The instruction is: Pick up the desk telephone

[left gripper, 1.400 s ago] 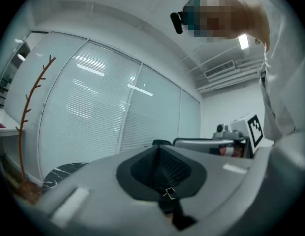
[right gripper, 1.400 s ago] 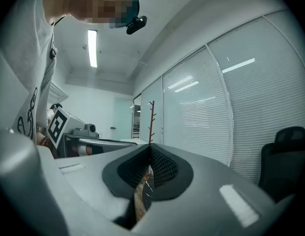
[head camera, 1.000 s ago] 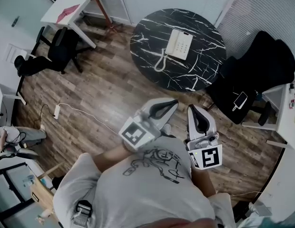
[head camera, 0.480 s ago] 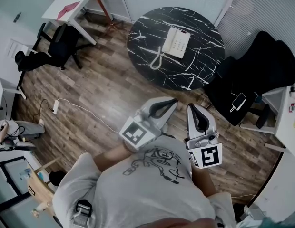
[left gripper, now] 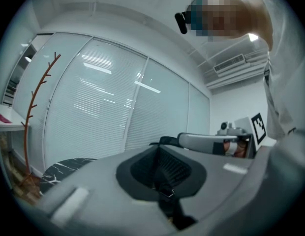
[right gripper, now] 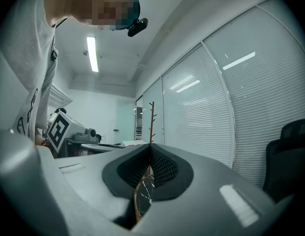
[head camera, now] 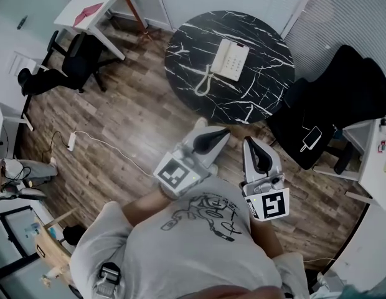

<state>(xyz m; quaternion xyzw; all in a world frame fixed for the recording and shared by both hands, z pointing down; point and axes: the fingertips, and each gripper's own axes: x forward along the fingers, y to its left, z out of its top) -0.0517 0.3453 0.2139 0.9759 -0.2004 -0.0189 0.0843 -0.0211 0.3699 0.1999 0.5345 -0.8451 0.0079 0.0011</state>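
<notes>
The cream desk telephone (head camera: 231, 60) lies on the round black marble table (head camera: 268, 80), with its coiled cord (head camera: 202, 85) trailing toward the table's left edge. Both grippers are held level in front of the person's chest, well short of the table and touching nothing. My left gripper (head camera: 223, 132) is shut with nothing in it, and its jaws (left gripper: 160, 156) meet in the left gripper view. My right gripper (head camera: 249, 143) is also shut and empty, its jaws (right gripper: 149, 157) closed together. The telephone does not show in either gripper view.
Black office chairs (head camera: 342, 98) stand right of the table, a smartphone (head camera: 311, 137) lying on one. A red coat stand (head camera: 132, 8) rises at the back left. A white desk (head camera: 87, 11) and another chair (head camera: 75, 61) stand far left. A power strip (head camera: 71, 143) lies on the wood floor.
Both grippers, still shut, have moved a little forward toward the table. The table and telephone now sit slightly nearer in the head view.
</notes>
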